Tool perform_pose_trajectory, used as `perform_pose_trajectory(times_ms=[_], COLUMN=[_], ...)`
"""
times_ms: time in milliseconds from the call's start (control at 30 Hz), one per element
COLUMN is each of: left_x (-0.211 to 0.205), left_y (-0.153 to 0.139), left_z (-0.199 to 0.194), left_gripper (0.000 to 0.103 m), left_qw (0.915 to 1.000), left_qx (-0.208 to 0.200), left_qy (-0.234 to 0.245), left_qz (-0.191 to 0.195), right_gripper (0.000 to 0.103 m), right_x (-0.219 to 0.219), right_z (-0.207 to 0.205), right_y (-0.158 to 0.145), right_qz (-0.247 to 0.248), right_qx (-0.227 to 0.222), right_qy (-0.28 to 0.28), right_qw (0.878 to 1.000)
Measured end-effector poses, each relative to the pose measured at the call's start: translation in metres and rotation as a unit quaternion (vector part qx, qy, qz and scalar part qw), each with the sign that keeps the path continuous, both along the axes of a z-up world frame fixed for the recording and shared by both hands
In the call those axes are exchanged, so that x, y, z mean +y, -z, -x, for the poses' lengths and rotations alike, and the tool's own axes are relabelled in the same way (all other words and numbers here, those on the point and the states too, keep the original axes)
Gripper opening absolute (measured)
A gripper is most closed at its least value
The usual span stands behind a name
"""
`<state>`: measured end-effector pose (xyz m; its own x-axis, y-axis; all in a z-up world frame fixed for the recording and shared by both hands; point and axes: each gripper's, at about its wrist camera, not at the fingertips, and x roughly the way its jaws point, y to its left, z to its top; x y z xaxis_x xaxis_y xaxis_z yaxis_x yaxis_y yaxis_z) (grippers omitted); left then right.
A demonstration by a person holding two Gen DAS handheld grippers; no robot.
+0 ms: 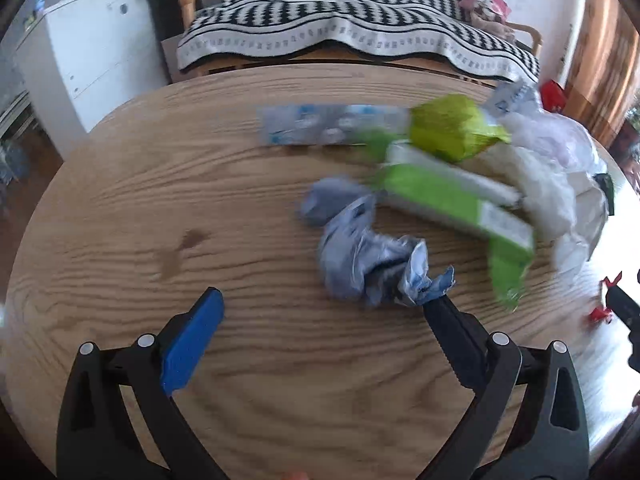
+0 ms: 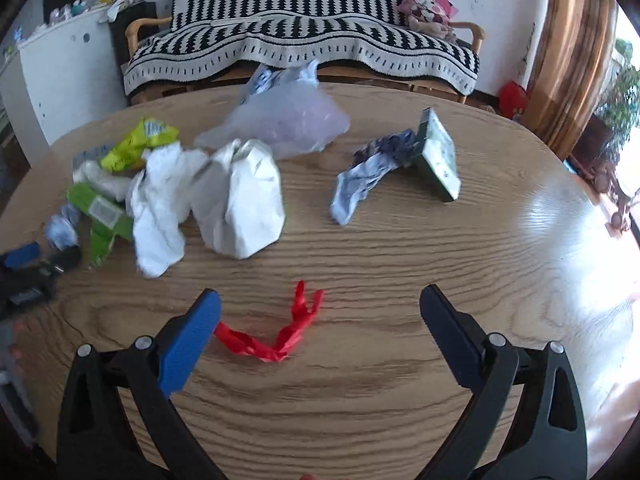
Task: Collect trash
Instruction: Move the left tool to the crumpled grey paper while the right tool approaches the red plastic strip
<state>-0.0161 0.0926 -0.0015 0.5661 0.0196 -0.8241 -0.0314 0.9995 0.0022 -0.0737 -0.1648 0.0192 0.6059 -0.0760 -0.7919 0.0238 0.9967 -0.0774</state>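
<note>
Left wrist view first: we see our left gripper (image 1: 326,300) spread wide above the wooden table (image 1: 160,208), nothing between its fingers. The right fingertip touches the near edge of a crumpled blue-grey wrapper (image 1: 360,256), while the left one stands well apart from it over bare wood. Farther out lie a green-and-white carton (image 1: 452,196) and a yellow-green bag (image 1: 452,128), both blurred, with a flat blue-and-white packet (image 1: 332,124) to the left of them and clear plastic (image 1: 552,148) to the right.

In the right wrist view our right gripper (image 2: 320,300) is also spread wide and empty. A twisted red strip (image 2: 280,336) lies on the table between its fingers, one end just beside the left finger. Beyond it stand a white crumpled bag (image 2: 240,200) and white tissue (image 2: 160,208), then a translucent bag (image 2: 288,120). Far right, another bluish wrapper (image 2: 364,180) touches a tilted green box (image 2: 440,160). A sofa with a black-and-white throw (image 2: 300,44) stands behind the table.
</note>
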Motion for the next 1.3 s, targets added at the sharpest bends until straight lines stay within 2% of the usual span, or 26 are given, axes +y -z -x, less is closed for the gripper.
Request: perform_pose_trajectory(times_ms=[100,233,367,400,533,633,667,800,933,1100,1200,1300], left_x=[0.023,0.033,0.030,0.025,-0.010,-0.015,-0.013,-0.004,-0.006,0.000,0.008,0.012], left_y=[-0.001,-0.002,-0.009,-0.012,-0.009,0.001,0.002,0.001,0.000,-0.009,-0.006,-0.002], left_z=[0.014,0.027,0.016,0.012,-0.006,-0.016,-0.019,-0.025,-0.018,-0.020,-0.028,-0.036], left_gripper=[0.097,0.097,0.097,0.097,0.097,0.097,0.097,0.097,0.097,0.097,0.097,0.097], left_qw=[1.0000,0.9997,0.9979,0.9978,0.9988,0.9996,0.9999,1.0000,0.9999,0.9975,0.9979,0.9987], left_qx=[-0.002,-0.006,-0.017,-0.024,-0.030,-0.010,-0.005,-0.004,-0.007,-0.026,-0.021,-0.013], left_qy=[-0.004,0.006,0.000,0.000,0.011,0.013,0.011,-0.003,0.014,-0.010,-0.038,-0.042], left_qz=[0.006,0.023,0.062,0.062,-0.036,-0.023,-0.002,-0.003,0.005,0.065,0.047,0.024], right_gripper=[0.096,0.096,0.096,0.096,0.096,0.096,0.097,0.097,0.098,0.098,0.098,0.098], right_x=[-0.005,-0.014,-0.020,-0.018,-0.010,-0.017,-0.022,-0.031,-0.031,-0.026,-0.025,-0.027], right_z=[0.005,0.007,0.011,0.010,-0.002,-0.002,-0.002,-0.001,-0.002,-0.004,-0.005,-0.003], right_y=[0.013,0.007,0.000,0.002,0.015,0.018,0.019,0.019,0.018,0.018,0.018,0.018], right_qz=[-0.004,-0.009,-0.036,-0.041,-0.035,-0.041,-0.044,-0.044,-0.044,-0.044,-0.044,-0.044], right_qx=[0.004,-0.018,-0.040,-0.037,0.008,0.015,0.014,0.014,0.015,0.017,0.018,0.017], right_qy=[-0.008,-0.008,0.006,0.003,-0.011,-0.009,-0.008,-0.017,-0.020,-0.010,-0.011,-0.017], right_qw=[1.000,1.000,0.999,0.998,0.999,0.999,0.999,0.999,0.999,0.999,0.999,0.999])
